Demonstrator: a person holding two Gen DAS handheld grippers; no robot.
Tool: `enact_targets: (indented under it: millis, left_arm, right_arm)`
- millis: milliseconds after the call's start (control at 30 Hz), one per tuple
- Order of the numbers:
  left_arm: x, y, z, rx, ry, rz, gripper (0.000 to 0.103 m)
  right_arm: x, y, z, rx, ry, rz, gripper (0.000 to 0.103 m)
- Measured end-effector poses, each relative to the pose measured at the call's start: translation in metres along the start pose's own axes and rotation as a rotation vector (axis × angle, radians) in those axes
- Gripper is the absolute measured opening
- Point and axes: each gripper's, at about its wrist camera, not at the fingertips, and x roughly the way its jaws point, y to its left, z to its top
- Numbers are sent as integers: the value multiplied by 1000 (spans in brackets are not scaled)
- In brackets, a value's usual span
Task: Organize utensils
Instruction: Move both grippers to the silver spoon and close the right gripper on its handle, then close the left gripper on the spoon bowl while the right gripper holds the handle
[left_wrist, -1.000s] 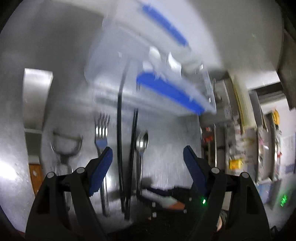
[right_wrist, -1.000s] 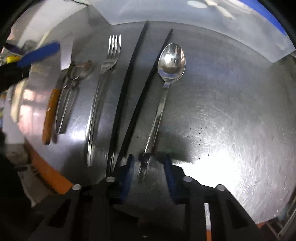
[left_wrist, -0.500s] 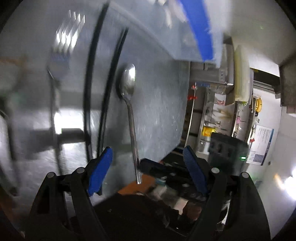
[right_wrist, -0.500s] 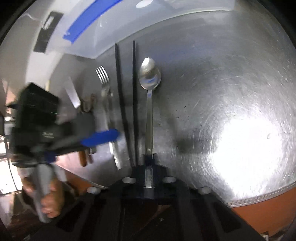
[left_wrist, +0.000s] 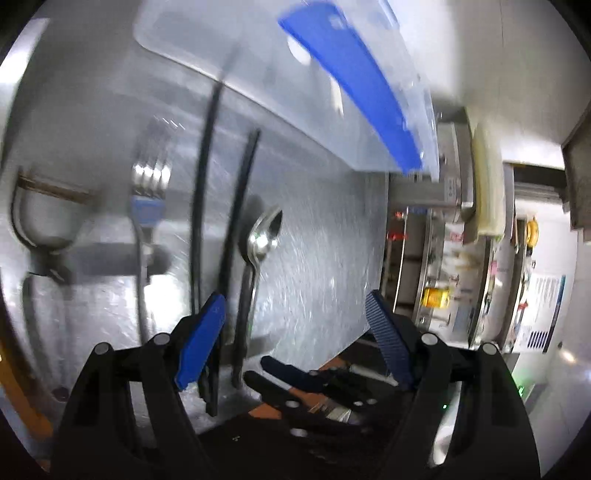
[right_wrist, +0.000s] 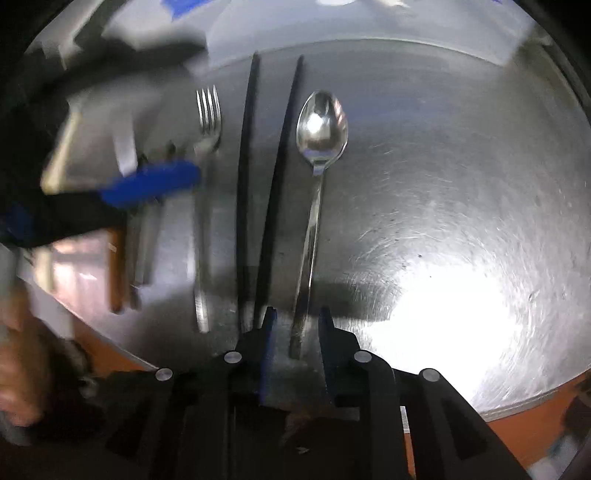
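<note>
A steel spoon (right_wrist: 322, 125) lies on the steel table (right_wrist: 443, 184), right of two black chopsticks (right_wrist: 246, 166) and a fork (right_wrist: 208, 114). My right gripper (right_wrist: 295, 325) is open, its jaws on either side of the spoon handle's end. In the left wrist view the spoon (left_wrist: 260, 240), chopsticks (left_wrist: 201, 184) and fork (left_wrist: 151, 177) lie in a row. My left gripper (left_wrist: 295, 332) is open and empty above the table's near edge, with the right gripper (left_wrist: 295, 373) below it.
A clear plastic bin with a blue handle (left_wrist: 351, 81) stands at the far side of the table. A peeler (left_wrist: 33, 229) and an orange-handled tool (right_wrist: 118, 266) lie left of the fork. Shelves (left_wrist: 461, 277) stand at the right.
My right gripper was shut on the spoon handle half a second ago and has opened, with the handle now between its jaws. The left gripper has swung about and stayed open.
</note>
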Motion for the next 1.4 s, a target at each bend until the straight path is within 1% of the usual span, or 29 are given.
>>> enact_targets:
  millis: [33,67,100,133,200,233,300,400,433,500,533,567,600,633,667,700,733,767,800,833,867,900,933,967,1067,1100,1167,1233,1400]
  left_arm:
    - [-3,2,1,-8,-4,-2,75]
    - [-4,4,2,-14,-5,-4,75]
    - [-4,5,2,-18,-3,-5,75]
    - [-2,7,1,-22,12,-8,75]
    - [2,13,-1,-29,46,-21,75]
    - [8,13,-4,-33,73,-32,75]
    - [22,10,-7,-40,123,-54,75]
    - [45,7,-14,-55,201,-78,75]
    - [54,7,-17,-63,231,-87,75]
    - [68,7,-23,-78,276,-90,75]
    - [73,8,-25,-87,292,-87,75]
    - [77,9,-28,-97,302,-76,75]
    - [78,10,-29,-105,300,-63,75]
    - [76,11,-29,-103,277,-49,74]
    - [70,9,-27,-92,247,-34,74]
    - [66,8,-24,-86,226,-27,75]
    - [59,7,-20,-78,194,-21,75]
    - [54,6,-17,-72,173,-16,75]
    - [49,5,-14,-67,158,-14,75]
    - [45,5,-10,-67,147,-15,75]
    - [42,6,-8,-71,136,-14,75]
    - [41,6,-6,-73,131,-11,75]
    - [41,7,-5,-74,132,-10,75]
    - [41,8,-5,-79,137,-12,75]
    - [51,8,-7,-89,170,-15,75]
    - [56,7,-8,-89,189,-18,75]
    - [67,5,-13,-86,230,-21,75]
    - [78,2,-18,-86,268,-23,75]
    - [97,-3,-25,-83,324,-12,75]
  right_arm:
    - [6,3,0,-14,9,-44,23]
    - [5,6,-2,-31,-18,-63,15]
    - [6,7,-2,-47,-18,-80,11]
    - [4,4,-2,-36,-24,-74,10]
    - [3,-5,-3,14,-12,-30,9]
    - [1,-15,-2,51,0,14,9]
    - [1,-25,3,107,17,80,9]
    - [-11,-47,2,185,28,173,8]
    - [-13,-54,3,205,29,195,1]
    - [-16,-60,2,237,32,243,1]
    - [-20,-63,1,246,31,246,1]
    - [-23,-66,1,242,23,214,1]
    - [-26,-67,1,233,7,157,1]
    - [-29,-64,1,209,-16,90,4]
    - [-29,-58,0,189,-27,74,7]
    - [-28,-53,-1,179,-36,88,19]
    - [-27,-47,-3,174,-44,99,28]
    - [-25,-40,-4,149,-53,93,45]
    - [-22,-29,-3,116,-61,62,46]
    - [-19,-19,-2,76,-79,1,46]
    - [-11,-15,-3,57,-85,-30,43]
    - [-6,-11,-2,32,-79,-68,30]
    - [-2,-9,-2,15,-82,-105,24]
    - [-2,-10,-1,17,-80,-84,11]
    - [-8,-31,-3,75,-79,-39,9]
    - [-9,-37,-2,101,-72,-8,9]
    - [-15,-62,-3,166,-49,94,9]
    - [-22,-75,-3,202,-42,147,9]
    - [-39,-96,6,233,-44,169,9]
